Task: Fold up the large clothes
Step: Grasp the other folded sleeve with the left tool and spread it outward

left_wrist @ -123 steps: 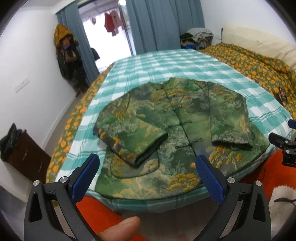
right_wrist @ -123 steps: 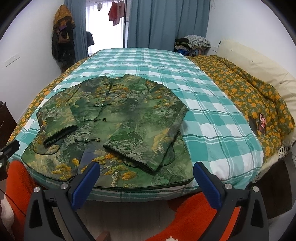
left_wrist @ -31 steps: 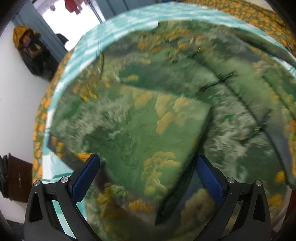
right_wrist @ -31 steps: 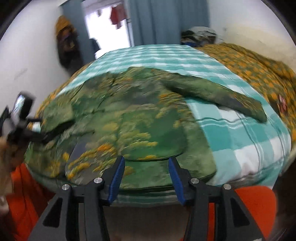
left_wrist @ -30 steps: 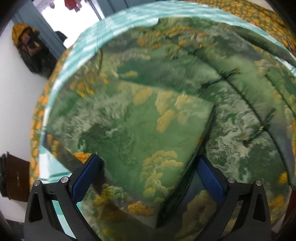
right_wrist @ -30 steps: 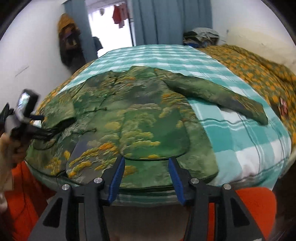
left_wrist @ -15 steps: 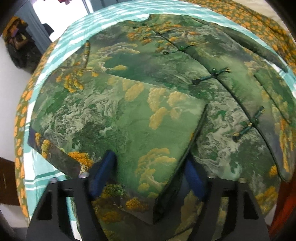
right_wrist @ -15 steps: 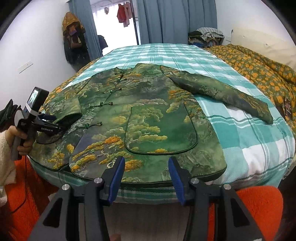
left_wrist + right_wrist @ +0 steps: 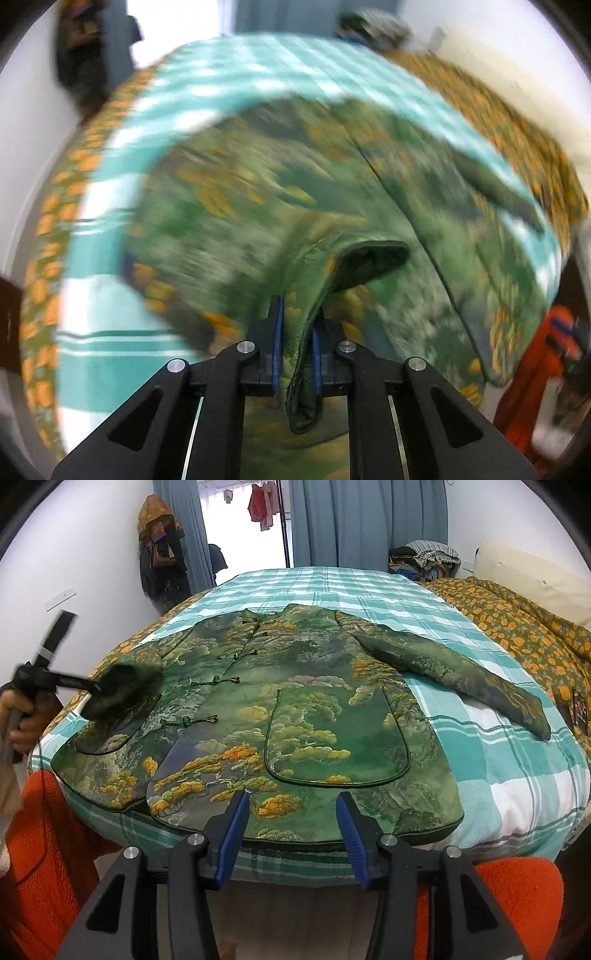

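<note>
A green jacket (image 9: 295, 709) with yellow tree print lies front up on the checked bed (image 9: 498, 775). Its right sleeve (image 9: 454, 672) is spread out to the right. My left gripper (image 9: 297, 354) is shut on the cuff of the left sleeve (image 9: 354, 258) and holds it lifted; the same gripper shows at the left of the right wrist view (image 9: 88, 688), with the cuff (image 9: 122, 690) raised over the jacket's left side. My right gripper (image 9: 291, 834) is open and empty, just short of the jacket's hem at the bed's near edge.
An orange-flowered quilt (image 9: 517, 627) covers the right side of the bed. Blue curtains (image 9: 369, 520) and a doorway stand behind it. Coats hang on the left wall (image 9: 160, 557). A pile of clothes (image 9: 424, 559) sits at the far right. Orange fleece (image 9: 55, 849) is close below.
My left gripper has closed on the left sleeve cuff and lifted it off the jacket. The right gripper has stayed partly open and pulled back slightly.
</note>
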Demonstrator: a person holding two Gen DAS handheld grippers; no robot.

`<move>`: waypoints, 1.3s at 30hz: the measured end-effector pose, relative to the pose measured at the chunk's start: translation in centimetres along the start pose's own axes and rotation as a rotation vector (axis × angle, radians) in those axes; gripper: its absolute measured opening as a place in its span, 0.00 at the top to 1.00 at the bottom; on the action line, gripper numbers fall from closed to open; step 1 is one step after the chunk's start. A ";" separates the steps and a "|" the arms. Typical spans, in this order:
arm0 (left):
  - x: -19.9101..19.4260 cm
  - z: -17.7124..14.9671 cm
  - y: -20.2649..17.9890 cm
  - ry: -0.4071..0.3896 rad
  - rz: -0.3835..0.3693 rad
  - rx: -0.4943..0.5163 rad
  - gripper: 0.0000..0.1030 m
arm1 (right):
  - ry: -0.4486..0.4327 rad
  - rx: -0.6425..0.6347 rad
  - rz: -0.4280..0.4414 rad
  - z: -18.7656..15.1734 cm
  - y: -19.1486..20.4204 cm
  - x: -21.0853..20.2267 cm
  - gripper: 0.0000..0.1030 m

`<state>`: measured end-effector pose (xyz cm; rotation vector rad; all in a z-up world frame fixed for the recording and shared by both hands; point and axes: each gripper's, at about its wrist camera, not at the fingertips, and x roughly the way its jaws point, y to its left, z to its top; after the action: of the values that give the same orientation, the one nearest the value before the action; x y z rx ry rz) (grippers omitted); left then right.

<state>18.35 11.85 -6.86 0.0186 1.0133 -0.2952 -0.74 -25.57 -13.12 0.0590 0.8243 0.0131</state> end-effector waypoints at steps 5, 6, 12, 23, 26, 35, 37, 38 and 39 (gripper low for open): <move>-6.6 1.3 12.0 -0.138 0.217 -0.282 0.82 | 0.001 0.019 0.005 0.1 -0.3 0.1 0.52; -7.7 1.0 14.5 -0.156 0.287 -0.348 0.77 | 0.000 0.021 0.006 0.1 -0.4 0.1 0.52; -11.0 -5.2 22.1 -0.211 0.424 -0.634 0.23 | -0.004 0.062 -0.003 0.3 -1.3 0.2 0.52; 2.3 -8.8 6.1 0.144 -0.001 -0.324 0.18 | 0.115 0.345 -0.091 2.8 -12.4 3.7 0.48; 5.1 -8.9 3.4 0.193 0.013 -0.262 0.18 | 0.224 0.290 -0.085 2.8 -14.0 6.6 0.48; 7.2 -10.1 1.3 0.213 -0.056 -0.257 0.76 | 0.303 0.312 0.072 1.6 -15.0 9.5 0.71; 6.8 -10.1 1.0 0.199 -0.061 -0.243 0.79 | 0.292 0.307 0.082 1.6 -14.5 8.8 0.83; 6.6 -10.1 0.9 0.197 -0.058 -0.236 0.79 | 0.285 0.301 0.079 1.6 -14.2 8.4 0.86; 6.4 -10.2 0.7 0.196 -0.054 -0.224 0.80 | 0.280 0.296 0.076 1.7 -14.0 8.0 0.87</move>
<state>13.14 12.55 -17.74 -0.1862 1.2385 -0.2304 5.78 -39.39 -18.69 0.3746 1.0985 -0.0300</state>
